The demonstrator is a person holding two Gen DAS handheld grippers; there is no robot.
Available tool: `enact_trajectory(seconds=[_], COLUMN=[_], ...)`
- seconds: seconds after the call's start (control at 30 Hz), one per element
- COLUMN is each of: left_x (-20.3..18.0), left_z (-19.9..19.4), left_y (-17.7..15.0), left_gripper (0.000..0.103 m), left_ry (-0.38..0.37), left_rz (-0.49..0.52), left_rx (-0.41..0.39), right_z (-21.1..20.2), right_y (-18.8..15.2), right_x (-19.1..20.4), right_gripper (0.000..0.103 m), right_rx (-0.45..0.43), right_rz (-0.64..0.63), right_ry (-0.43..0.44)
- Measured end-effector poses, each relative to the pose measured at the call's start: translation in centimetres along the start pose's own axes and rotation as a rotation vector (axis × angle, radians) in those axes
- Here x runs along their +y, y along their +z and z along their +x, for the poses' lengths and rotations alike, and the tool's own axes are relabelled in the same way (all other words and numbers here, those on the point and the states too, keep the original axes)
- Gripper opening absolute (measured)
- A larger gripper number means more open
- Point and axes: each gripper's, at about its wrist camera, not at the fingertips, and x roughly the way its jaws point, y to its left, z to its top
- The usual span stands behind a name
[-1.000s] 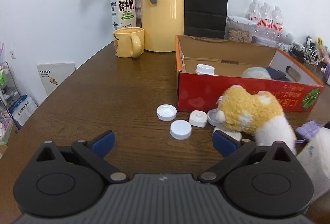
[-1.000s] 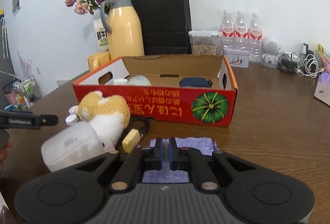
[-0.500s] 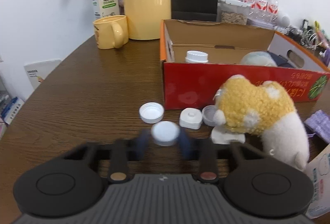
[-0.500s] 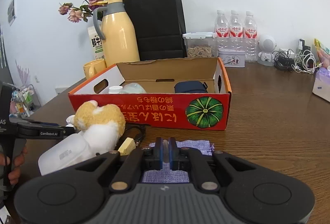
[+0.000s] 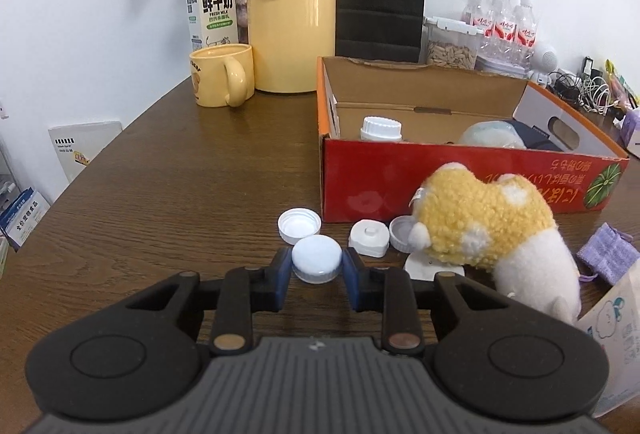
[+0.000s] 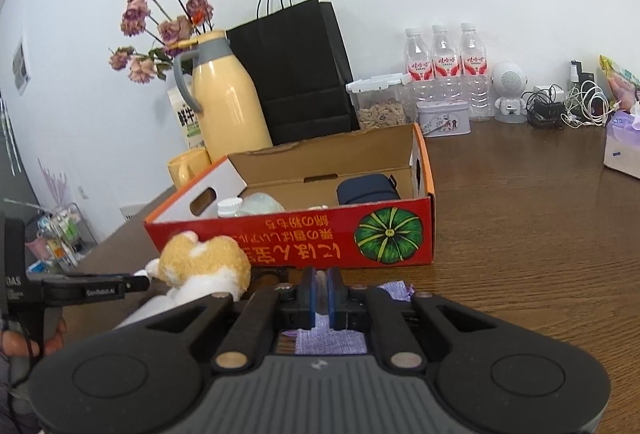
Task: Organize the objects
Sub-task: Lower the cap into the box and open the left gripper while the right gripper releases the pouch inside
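My left gripper [image 5: 317, 266] is shut on a white bottle cap [image 5: 317, 258] on the brown table, its blue pads pressed against both sides. Just beyond lie an upturned cap [image 5: 300, 225], a white stopper [image 5: 369, 236] and another cap [image 5: 401, 232]. A yellow-and-white plush toy [image 5: 492, 234] lies to the right, in front of the red cardboard box [image 5: 440, 176]. My right gripper [image 6: 319, 296] is shut, with pale fabric of the purple pouch [image 6: 396, 288] showing between its pads. The left gripper's finger [image 6: 96, 288] and a hand [image 6: 24, 340] appear at that view's left edge.
Inside the box are a white bottle [image 5: 380, 129], a pale bundle [image 5: 490, 136] and a dark case [image 6: 366, 188]. Behind stand a yellow mug [image 5: 222, 80], yellow jug [image 5: 292, 14], milk carton [image 5: 210, 6], black bag [image 6: 296, 74] and water bottles [image 6: 444, 58]. A white packet [image 5: 612, 338] lies near right.
My left gripper went from wide open to shut around the white cap. The right gripper stayed shut at the pouch while its view rolled slightly.
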Motion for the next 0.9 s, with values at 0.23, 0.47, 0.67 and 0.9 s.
enact_trajectory(seconds=[0.23, 0.47, 0.67, 0.9], left_x=[-0.5, -1.6, -3.3, -5.2], left_z=[-1.7, -2.9, -1.9, 0.1], left_y=[1.1, 4.1, 7.0, 9.3], left_gripper=[0.028, 0.028, 0.028, 0.028], left_ry=[-0.017, -0.032, -0.055, -0.076], left_rz=[0.012, 0.025, 0.017, 0.016], left_rx=[-0.056, -0.145, -0.194, -0.218], right_z=[-0.1, 1.2, 4.1, 7.7], right_y=[0.9, 3.5, 6.7, 9.1], right_x=[0.2, 0.6, 1.1, 2.2], right_gripper=[0.005, 0.005, 0.005, 0.005], right_rx=[-0.020, -0.066, -0.105, -0.125], right_rz=[-0.018, -0.042, -0.055, -0.081], right_ry=[-0.011, -0.007, 0.000, -0.003])
